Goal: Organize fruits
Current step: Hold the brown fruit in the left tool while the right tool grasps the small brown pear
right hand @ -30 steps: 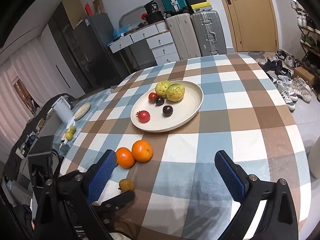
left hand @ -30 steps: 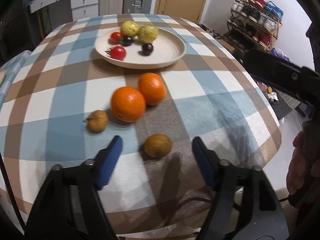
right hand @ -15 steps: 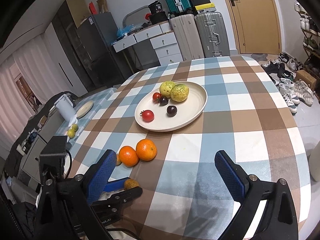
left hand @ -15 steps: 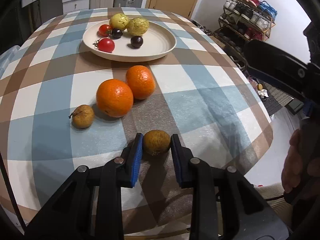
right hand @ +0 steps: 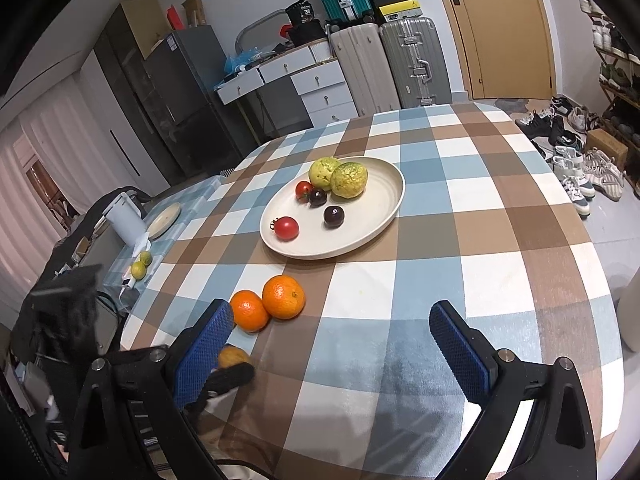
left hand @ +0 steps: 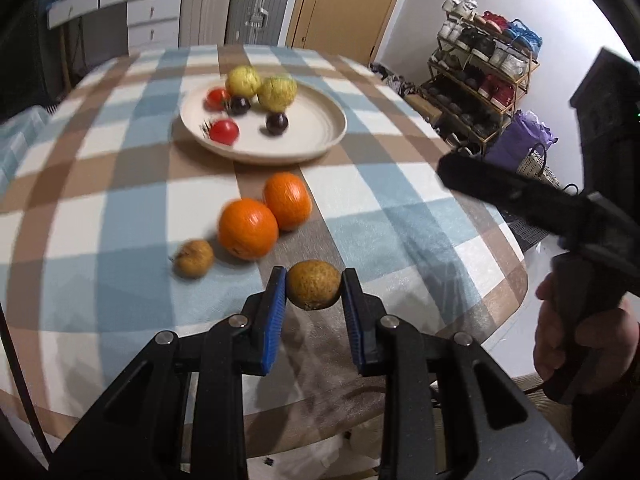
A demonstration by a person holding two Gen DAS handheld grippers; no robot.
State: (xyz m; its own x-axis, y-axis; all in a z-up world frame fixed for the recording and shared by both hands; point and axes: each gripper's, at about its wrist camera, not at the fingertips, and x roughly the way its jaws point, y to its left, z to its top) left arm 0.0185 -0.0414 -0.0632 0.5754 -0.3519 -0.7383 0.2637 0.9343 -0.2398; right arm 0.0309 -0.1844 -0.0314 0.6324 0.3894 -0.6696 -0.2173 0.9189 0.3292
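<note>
Brown, rough-skinned small fruit [left hand: 314, 285] was clamped between the blue pads of the left hand-held gripper [left hand: 313, 286]; a second earlier those jaws stood wide around it as it lay on the desk [left hand: 420, 216], and they closed on it within that second. Its shadow now fell apart from it on the cloth, so it looked lifted just clear. Judgement: pick done, carry to the plate [left hand: 320, 148] comes next.

Right hand-held gripper [right hand: 330, 340] was unchanged, jaws wide apart and empty, hovering over the near desk.

Plate held two yellow-green fruits, two tomatoes and two dark plums clustered toward its left; its right half was bare, room for a drop.

Two oranges [left hand: 266, 216] touched each other directly between the held fruit and the plate; a second brown fruit [left hand: 193, 258] lay just left of them. A raised path, or one to the right of the oranges, looked safest. The near desk edge was close below the left hand-held gripper, so a slip there could roll off.
</note>
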